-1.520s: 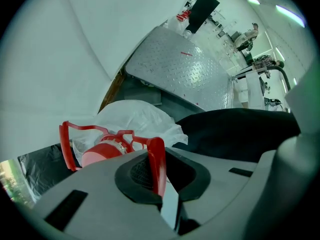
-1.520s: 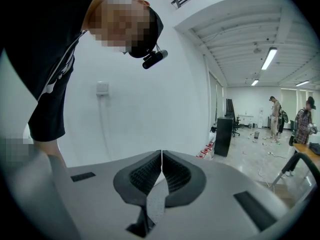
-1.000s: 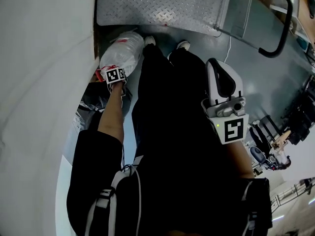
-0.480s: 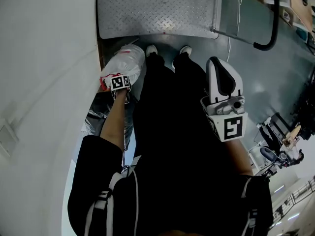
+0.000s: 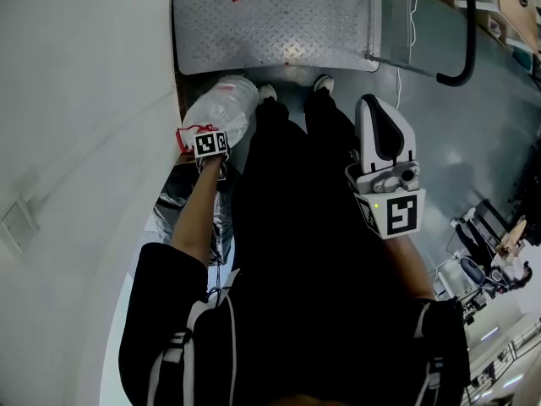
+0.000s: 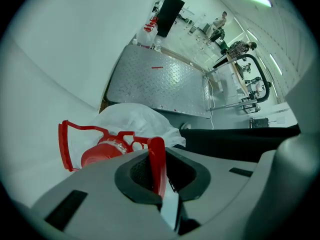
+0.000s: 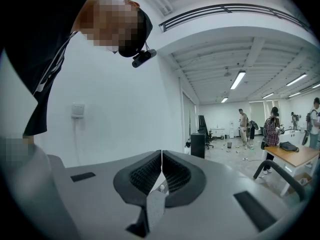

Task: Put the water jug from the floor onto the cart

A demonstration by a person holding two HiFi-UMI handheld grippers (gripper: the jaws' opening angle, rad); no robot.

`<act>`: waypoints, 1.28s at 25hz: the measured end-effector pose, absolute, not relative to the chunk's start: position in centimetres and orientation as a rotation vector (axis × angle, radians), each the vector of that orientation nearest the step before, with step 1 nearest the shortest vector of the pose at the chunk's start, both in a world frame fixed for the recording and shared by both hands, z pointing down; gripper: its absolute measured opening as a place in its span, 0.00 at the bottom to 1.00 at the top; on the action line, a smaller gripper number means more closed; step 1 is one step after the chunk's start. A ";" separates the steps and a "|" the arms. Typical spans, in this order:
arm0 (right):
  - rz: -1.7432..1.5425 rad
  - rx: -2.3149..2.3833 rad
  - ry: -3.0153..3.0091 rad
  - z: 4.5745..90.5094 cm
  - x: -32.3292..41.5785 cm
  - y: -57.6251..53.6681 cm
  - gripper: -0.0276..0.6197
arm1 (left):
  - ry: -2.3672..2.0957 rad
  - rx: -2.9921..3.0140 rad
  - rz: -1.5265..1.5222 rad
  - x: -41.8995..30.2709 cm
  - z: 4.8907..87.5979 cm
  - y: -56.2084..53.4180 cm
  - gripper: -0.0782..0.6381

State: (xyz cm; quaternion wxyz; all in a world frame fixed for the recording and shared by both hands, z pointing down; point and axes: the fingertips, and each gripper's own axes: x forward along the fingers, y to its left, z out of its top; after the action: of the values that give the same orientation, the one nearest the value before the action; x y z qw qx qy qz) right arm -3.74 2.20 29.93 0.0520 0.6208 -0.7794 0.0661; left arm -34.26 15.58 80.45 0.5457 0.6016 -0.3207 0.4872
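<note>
In the head view, the water jug (image 5: 221, 108), wrapped in crinkled clear plastic, is hanging beside the person's legs, just short of the cart (image 5: 270, 24), under the down-pointing left gripper (image 5: 209, 138). The left gripper view is showing the jaws pinching the jug's red handle (image 6: 156, 159). The right gripper view is showing the right gripper (image 7: 161, 156) closed, empty, pointing level

Open lab hall, desk (image 7: 294, 156), strip lights (image 7: 239, 80)

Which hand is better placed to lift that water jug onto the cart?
Left. The left gripper is shut on the red handle of the water jug, close to the cart. The right gripper is shut, empty, pointing off across the room.
</note>
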 end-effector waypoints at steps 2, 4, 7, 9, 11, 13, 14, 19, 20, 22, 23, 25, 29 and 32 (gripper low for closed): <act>0.198 1.895 -2.380 29.6 -3.6 2.3 0.07 | -0.773 1.442 1.140 -33.6 79.6 14.9 0.15; 0.191 1.900 -2.391 29.5 -3.7 2.5 0.07 | -0.777 1.451 1.112 -32.8 79.0 14.4 0.15; 0.189 1.906 -2.411 29.7 -3.6 2.8 0.07 | -0.774 1.460 1.060 -31.7 78.2 13.5 0.15; 0.192 1.902 -2.431 29.7 -3.1 2.9 0.07 | -0.784 1.460 1.031 -30.9 77.6 12.7 0.15; 0.186 1.903 -2.448 29.5 -2.2 2.9 0.07 | -0.809 1.457 1.006 -30.3 76.9 11.7 0.15; 0.175 1.910 -2.459 29.3 -1.1 2.7 0.07 | -0.830 1.461 0.994 -29.6 76.3 10.7 0.15; 0.171 1.915 -2.463 29.2 -0.6 2.5 0.07 | -0.833 1.465 0.993 -29.2 76.0 10.4 0.15; 0.198 1.951 -2.503 28.4 2.2 1.3 0.07 | -0.815 1.489 1.021 -27.2 74.4 10.0 0.15; 0.192 1.950 -2.512 28.2 2.7 0.9 0.07 | -0.816 1.488 1.027 -26.8 74.1 9.8 0.15; 0.177 1.937 -2.529 27.9 3.4 0.4 0.07 | -0.822 1.478 1.032 -26.0 73.6 9.5 0.15; 0.169 1.927 -2.538 27.8 3.7 0.1 0.07 | -0.826 1.472 1.029 -25.6 73.4 9.3 0.15; 0.166 1.910 -2.557 27.8 4.2 -0.5 0.07 | -0.833 1.458 1.013 -24.7 73.0 8.5 0.15; 0.216 1.896 -2.581 28.3 5.6 -2.1 0.07 | -0.838 1.425 0.994 -22.6 72.3 6.5 0.15; 0.202 1.889 -2.586 28.3 6.0 -2.6 0.07 | -0.852 1.404 0.981 -21.8 71.9 5.4 0.15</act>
State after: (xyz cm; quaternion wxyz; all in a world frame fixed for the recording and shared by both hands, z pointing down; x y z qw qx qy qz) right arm 5.97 -2.64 28.26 -0.0339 0.5884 -0.8054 0.0630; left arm -21.77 5.36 71.90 0.5765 0.5997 -0.3639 0.4189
